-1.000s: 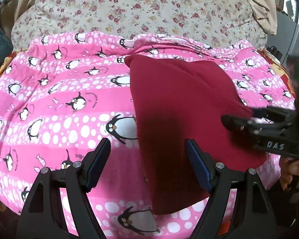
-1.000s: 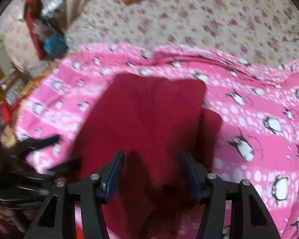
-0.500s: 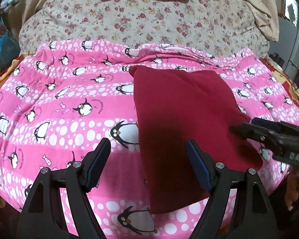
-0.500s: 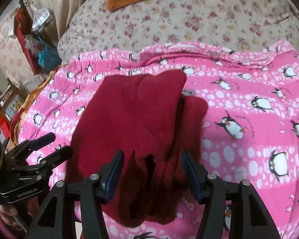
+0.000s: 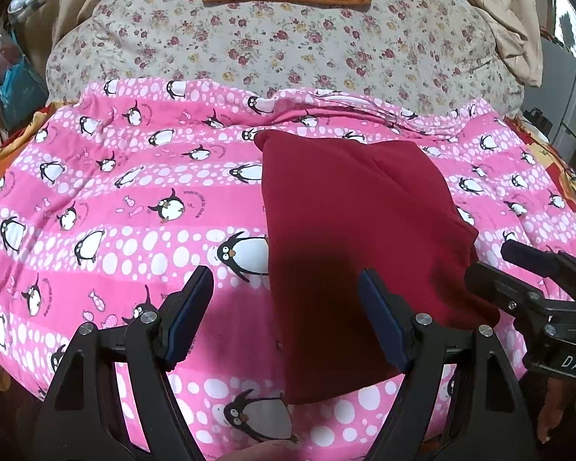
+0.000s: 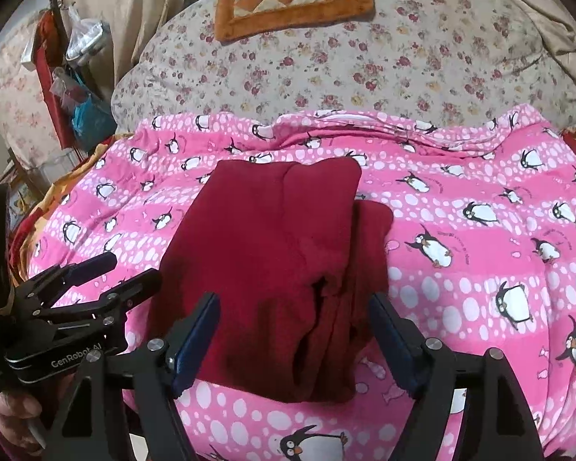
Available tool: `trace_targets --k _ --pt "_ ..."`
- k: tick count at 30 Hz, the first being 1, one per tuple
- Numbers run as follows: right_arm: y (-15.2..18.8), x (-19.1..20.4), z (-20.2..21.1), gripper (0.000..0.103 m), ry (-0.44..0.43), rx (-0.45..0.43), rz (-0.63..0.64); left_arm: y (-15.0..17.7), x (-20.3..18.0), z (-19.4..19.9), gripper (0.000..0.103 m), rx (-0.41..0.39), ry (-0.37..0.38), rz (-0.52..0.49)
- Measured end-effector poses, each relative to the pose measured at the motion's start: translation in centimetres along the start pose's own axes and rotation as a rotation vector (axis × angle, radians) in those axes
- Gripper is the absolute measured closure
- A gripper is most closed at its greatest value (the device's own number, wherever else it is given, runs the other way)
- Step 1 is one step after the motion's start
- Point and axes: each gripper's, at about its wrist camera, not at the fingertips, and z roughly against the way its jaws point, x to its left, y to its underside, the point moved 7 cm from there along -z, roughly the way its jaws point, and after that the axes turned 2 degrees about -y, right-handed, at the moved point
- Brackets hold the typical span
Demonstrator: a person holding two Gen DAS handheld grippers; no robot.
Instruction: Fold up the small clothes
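A dark red garment (image 5: 349,230) lies folded flat on a pink penguin-print blanket (image 5: 115,230). My left gripper (image 5: 286,307) hovers open above its near left edge, touching nothing. In the right wrist view the red garment (image 6: 272,249) shows a folded layer on top and a bunched near right part. My right gripper (image 6: 293,330) hangs above that near edge; its jaws are opening, the cloth lies below them and the pads do not press it. Each gripper shows in the other's view: the right gripper (image 5: 495,263) beside the garment's right edge, the left gripper (image 6: 130,269) at its left edge.
The blanket (image 6: 480,249) covers a bed with a floral cover (image 5: 288,50) behind it. An orange checked cushion (image 6: 295,0) lies at the far end. Bags and clutter (image 6: 76,88) stand past the bed's left side. A person's hand (image 6: 15,411) holds the left gripper.
The right gripper has drawn back and up from the red garment and its jaws have widened. The garment stays flat on the blanket. The left gripper has stayed open and nearly still.
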Motion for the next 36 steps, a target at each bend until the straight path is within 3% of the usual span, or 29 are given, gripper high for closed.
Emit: trace_targets --k 19,36 --pt "-0.2 -0.2 -0.6 0.026 0.06 0.003 -0.001 0.0 -0.1 -0.4 0.025 0.007 0.021 0.016" --pt "-0.2 -1.0 -1.7 0.025 0.062 0.026 -0.009 -0.1 -0.3 -1.3 0.025 0.02 0.022 0.029"
